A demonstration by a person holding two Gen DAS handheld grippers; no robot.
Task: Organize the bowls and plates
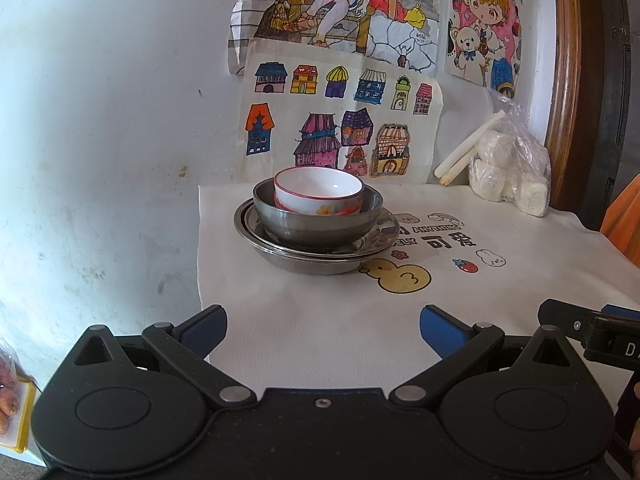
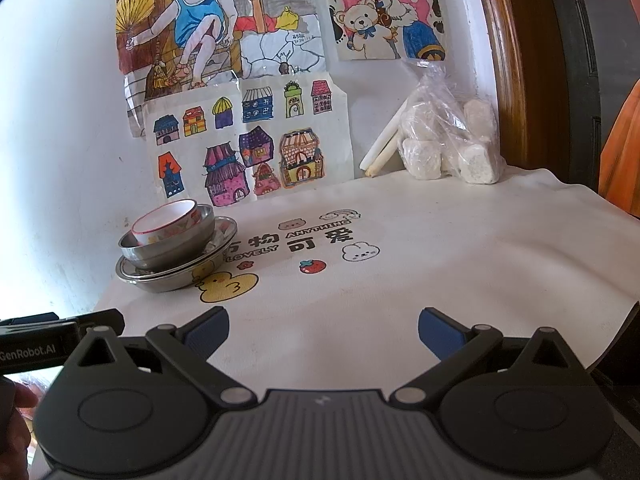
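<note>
Gaping wide and empty, left claw (image 1: 323, 330) and right claw (image 2: 323, 330) face stacked bowls (image 1: 318, 216)

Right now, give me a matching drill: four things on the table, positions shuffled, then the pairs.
Things:
1. white bowl
2. metal bowl
3. metal plate
4. plastic bag

Places:
A. bottom of the stack, on the cloth
B. against the wall by the wooden frame
C. top of the stack
D. middle of the stack

Pairs: 1-C, 2-D, 3-A, 4-B
</note>
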